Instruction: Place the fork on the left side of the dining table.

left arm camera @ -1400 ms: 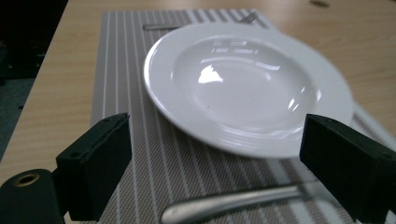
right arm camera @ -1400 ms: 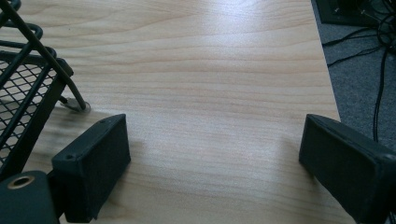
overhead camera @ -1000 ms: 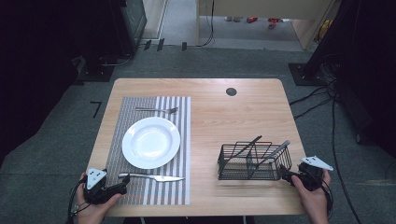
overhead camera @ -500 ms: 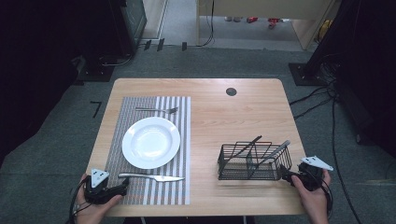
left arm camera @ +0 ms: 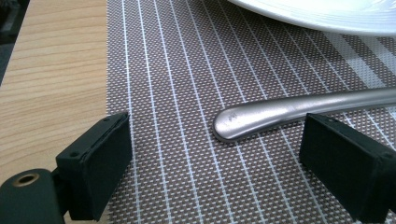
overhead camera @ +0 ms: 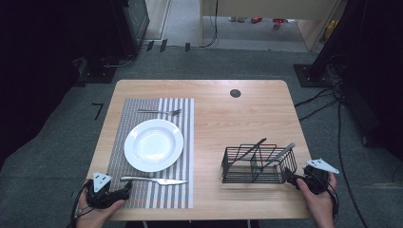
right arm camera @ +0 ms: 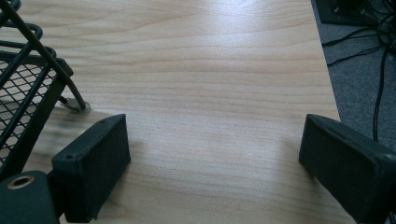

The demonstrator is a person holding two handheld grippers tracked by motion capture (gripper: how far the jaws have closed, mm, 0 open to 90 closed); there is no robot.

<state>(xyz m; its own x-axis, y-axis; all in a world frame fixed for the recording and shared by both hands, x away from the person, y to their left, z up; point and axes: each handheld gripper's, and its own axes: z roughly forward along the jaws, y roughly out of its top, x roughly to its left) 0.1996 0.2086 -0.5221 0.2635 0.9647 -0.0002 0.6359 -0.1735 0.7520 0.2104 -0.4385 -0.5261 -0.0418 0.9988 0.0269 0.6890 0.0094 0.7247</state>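
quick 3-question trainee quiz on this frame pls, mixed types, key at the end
1. True or false: the left gripper is shut on the silver metal knife.
2. Which lies beyond the round white ceramic plate on the striped woven placemat: A) silver fork, B) spoon, C) cup?
3. What stands just beside the right gripper?

Key: 1. False, jaws open, handle end between them. 2. A. 3. The black wire-mesh caddy.

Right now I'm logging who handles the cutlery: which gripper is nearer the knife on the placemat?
Left. The left gripper sits just off the knife handle's end, jaws open toward it. The right gripper is across the table beside the wire basket.
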